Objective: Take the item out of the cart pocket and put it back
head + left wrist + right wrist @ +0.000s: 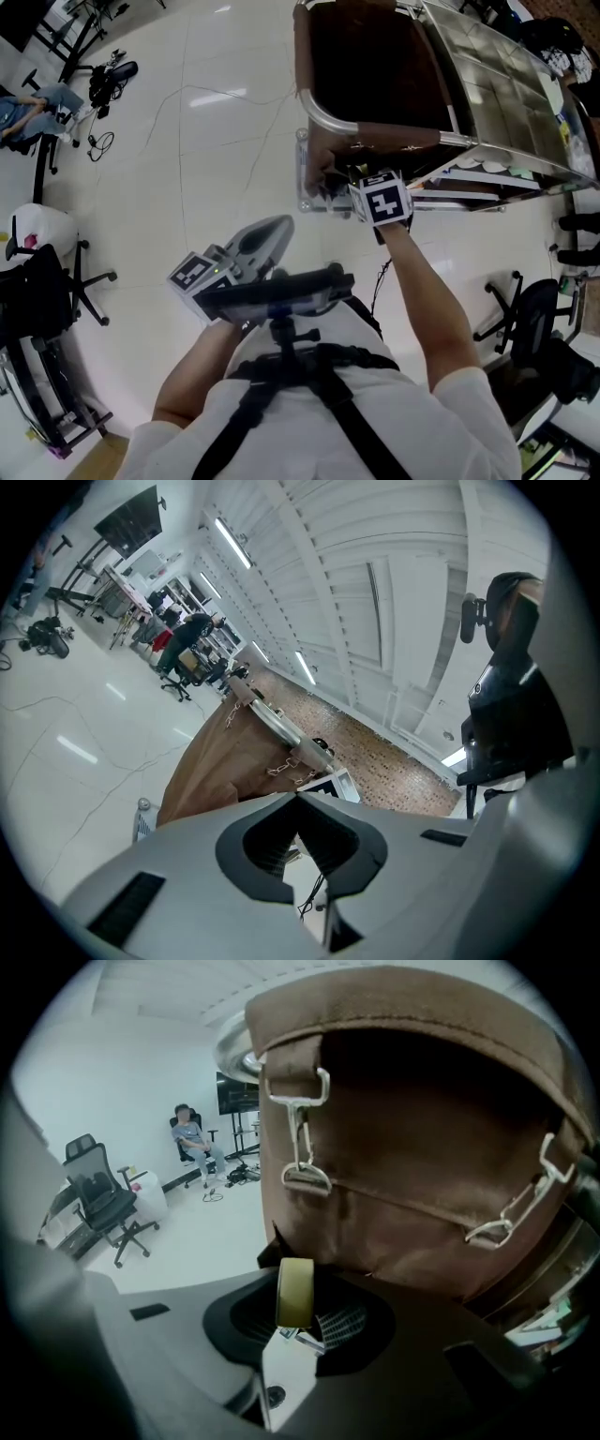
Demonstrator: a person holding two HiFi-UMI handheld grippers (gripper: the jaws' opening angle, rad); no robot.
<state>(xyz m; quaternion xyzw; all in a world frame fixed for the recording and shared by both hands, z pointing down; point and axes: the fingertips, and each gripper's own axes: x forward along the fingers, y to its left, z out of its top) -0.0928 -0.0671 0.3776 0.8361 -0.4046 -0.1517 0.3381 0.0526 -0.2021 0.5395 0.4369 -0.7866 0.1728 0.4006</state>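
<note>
A yellowish tape roll (295, 1290) stands edge-on between the jaws of my right gripper (296, 1309), which is shut on it. Just ahead hangs the cart's brown fabric pocket (412, 1194), fastened with metal clips (305, 1177). In the head view my right gripper (349, 185) reaches down against the low front of the brown bag (375, 56); its marker cube (382, 200) shows and its jaw tips are hidden. My left gripper (278, 228) is held near my body, away from the cart. Its jaws (298, 803) meet at the tip with nothing between them.
The cart's metal frame and glossy top (497, 75) stretch to the right. Office chairs stand at the left (47, 281) and right (534, 319). Cables and gear (108, 80) lie on the white floor. A person sits far off (192, 1138).
</note>
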